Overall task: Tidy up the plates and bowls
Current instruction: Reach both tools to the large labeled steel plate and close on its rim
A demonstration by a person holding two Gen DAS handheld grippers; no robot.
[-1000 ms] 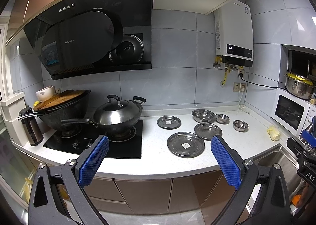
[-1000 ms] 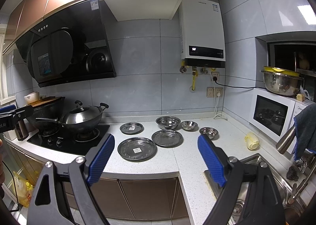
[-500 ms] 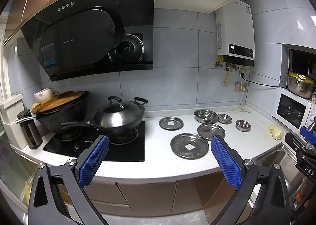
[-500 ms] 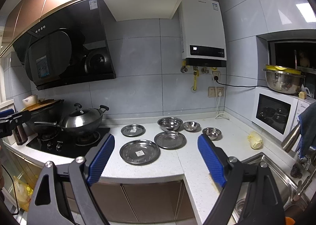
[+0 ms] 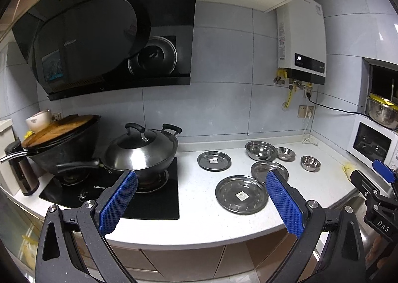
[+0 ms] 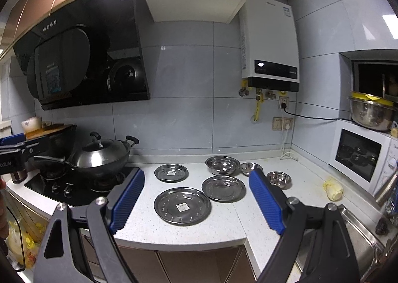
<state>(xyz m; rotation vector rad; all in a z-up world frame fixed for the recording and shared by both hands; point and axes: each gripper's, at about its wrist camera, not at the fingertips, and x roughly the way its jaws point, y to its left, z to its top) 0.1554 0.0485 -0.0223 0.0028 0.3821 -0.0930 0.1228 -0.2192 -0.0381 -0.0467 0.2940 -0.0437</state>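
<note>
Three steel plates lie on the white counter: a large plate in front, a medium plate to its right, a small plate behind. Three steel bowls stand further back: a large bowl, a small bowl and another small bowl. My left gripper is open and empty, short of the counter edge. My right gripper is open and empty too, held before the large plate.
A lidded steel wok and a black wok with a wooden board sit on the black hob at left. A microwave stands at right, a sink near it, and a yellow lump lies on the counter.
Both grippers have come closer to the counter, so the plates and bowls look larger. Their jaws stay open. No dish has moved.
</note>
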